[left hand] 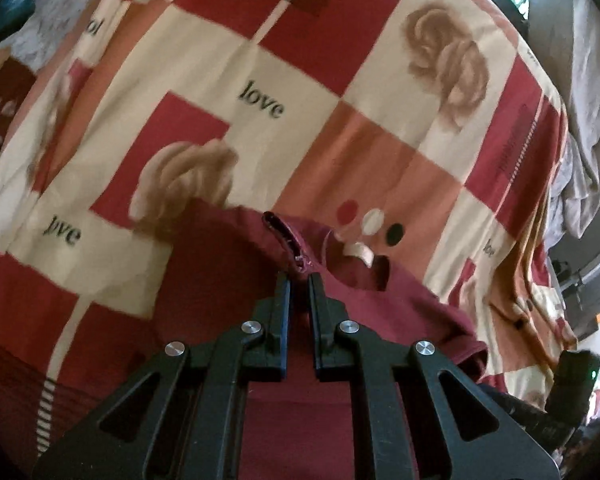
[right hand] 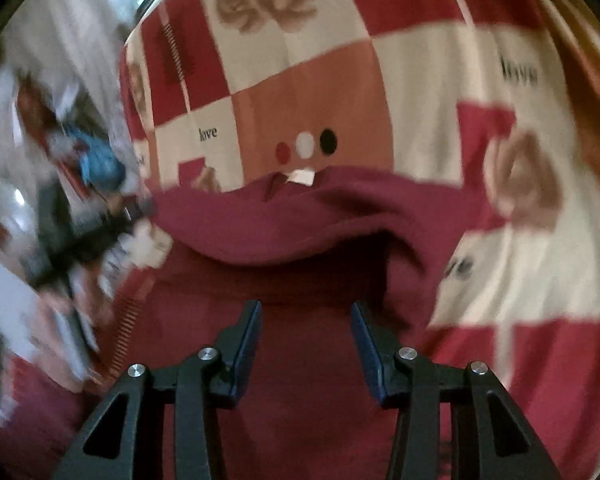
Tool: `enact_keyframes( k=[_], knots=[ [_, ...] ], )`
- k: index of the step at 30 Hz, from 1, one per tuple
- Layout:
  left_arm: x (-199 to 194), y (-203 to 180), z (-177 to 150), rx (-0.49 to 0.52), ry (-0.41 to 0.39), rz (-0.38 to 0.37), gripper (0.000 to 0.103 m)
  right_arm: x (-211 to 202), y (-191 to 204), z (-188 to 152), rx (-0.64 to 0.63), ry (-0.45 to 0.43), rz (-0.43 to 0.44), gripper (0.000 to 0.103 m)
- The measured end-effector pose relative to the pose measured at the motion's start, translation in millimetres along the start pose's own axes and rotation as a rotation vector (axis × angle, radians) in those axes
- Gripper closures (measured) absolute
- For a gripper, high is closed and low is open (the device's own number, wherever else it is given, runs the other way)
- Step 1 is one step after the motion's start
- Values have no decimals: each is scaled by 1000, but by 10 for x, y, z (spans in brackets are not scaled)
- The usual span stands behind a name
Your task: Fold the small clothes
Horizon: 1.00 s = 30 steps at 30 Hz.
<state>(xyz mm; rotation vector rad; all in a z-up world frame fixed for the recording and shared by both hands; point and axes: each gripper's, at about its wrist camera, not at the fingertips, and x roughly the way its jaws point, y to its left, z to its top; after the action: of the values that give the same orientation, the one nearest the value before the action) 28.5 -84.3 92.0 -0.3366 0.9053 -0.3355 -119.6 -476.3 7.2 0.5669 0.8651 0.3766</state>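
A small maroon garment [left hand: 228, 264] lies on the patterned bedspread [left hand: 260, 80]. In the left wrist view my left gripper [left hand: 299, 278] is shut on its edge near a zipper [left hand: 286, 240], with a white label [left hand: 360, 252] just to the right. In the right wrist view the same garment [right hand: 300, 216] is bunched in front, its label [right hand: 302, 176] at the far edge. My right gripper [right hand: 305, 312] is open above the maroon cloth, holding nothing. The right wrist view is motion blurred.
The bedspread [right hand: 340, 80] has red, cream and orange squares with "love" print. Grey bedding [left hand: 576, 92] lies at the right in the left wrist view. The other gripper's black body [left hand: 572, 380] shows at lower right. Blurred clutter [right hand: 60, 184] lies left of the bed.
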Motion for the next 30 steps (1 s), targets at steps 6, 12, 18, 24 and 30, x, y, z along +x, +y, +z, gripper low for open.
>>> enact_keyframes(
  k=[6,12,18,24,30],
  knots=[
    [-25,-3,-31,0,-18,-4,96,242,-211,177,304,-69,116,56],
    [-39,25,-29,0,-20,2,96,396,-403,395,428,-116,10,92],
    [-101,18,-109,40,14,47,96,2,-31,169,164,-124,-62,95],
    [88,107,-359,72,108,160,96,127,-192,-220,162,89,-65,95],
    [97,174,-396,49,108,154,96,-513,-223,-40,108,-79,-164,47]
  ],
)
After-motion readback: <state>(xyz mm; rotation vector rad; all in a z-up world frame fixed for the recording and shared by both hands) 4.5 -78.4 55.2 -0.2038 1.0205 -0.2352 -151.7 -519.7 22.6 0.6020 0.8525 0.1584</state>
